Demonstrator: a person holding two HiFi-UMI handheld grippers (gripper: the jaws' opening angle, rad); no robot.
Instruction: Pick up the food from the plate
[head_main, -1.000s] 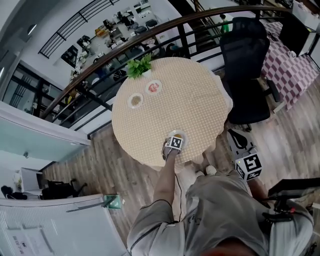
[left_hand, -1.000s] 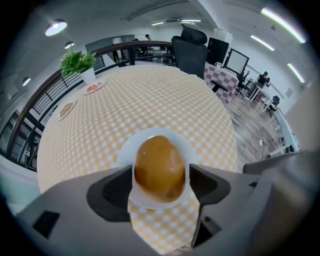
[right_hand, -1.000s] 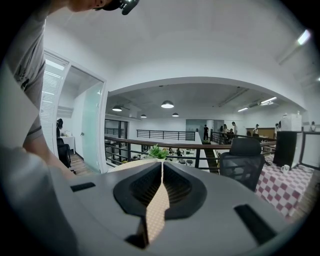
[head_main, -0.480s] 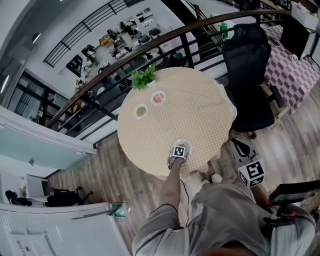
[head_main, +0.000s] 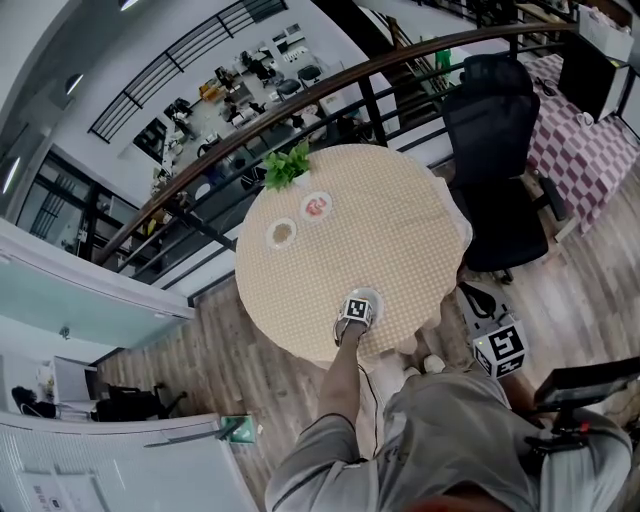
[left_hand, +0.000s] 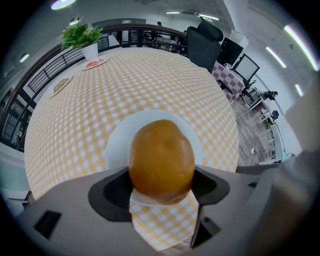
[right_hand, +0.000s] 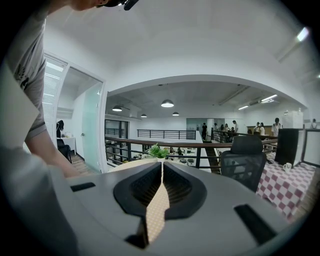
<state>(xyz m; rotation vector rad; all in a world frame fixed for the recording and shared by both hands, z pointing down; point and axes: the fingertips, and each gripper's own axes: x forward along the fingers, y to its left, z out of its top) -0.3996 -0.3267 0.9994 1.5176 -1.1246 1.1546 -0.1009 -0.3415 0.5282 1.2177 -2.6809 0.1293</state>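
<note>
Checked yellow cloth covers the round table (head_main: 400, 230) beside a mezzanine railing (head_main: 300, 85), with a potted plant (head_main: 287, 165) at its far edge and a black office chair (head_main: 495, 150) alongside. The left gripper (left_hand: 163, 185) is clamped on the round brown food (left_hand: 162, 157) over its white plate (left_hand: 119, 145) (near edge). The right gripper (right_hand: 161, 175), jaws together on nothing, hangs off the table.

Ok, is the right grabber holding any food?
No, the right gripper has its jaws closed together with nothing between them.

Head view looks steeply down; both gripper views share the table (head_main: 380, 220).
</note>
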